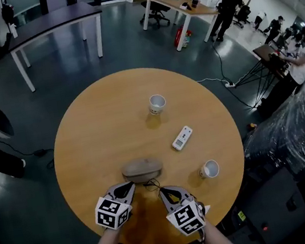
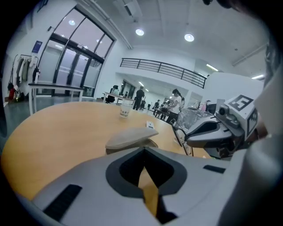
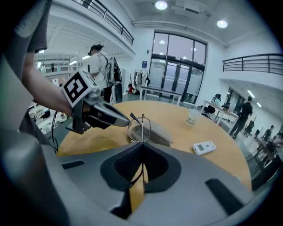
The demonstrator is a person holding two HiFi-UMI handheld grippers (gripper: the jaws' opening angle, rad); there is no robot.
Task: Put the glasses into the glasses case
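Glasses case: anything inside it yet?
Glasses case shows no contents, but its lid covers most of the interior. The glasses are outside, in the right gripper.

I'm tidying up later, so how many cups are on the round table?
2. The far cup stands near the middle of the table, beyond the glasses case; the near cup sits by its right edge. None seems hidden.

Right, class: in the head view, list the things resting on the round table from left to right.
glasses case → far paper cup → white handheld device → near paper cup
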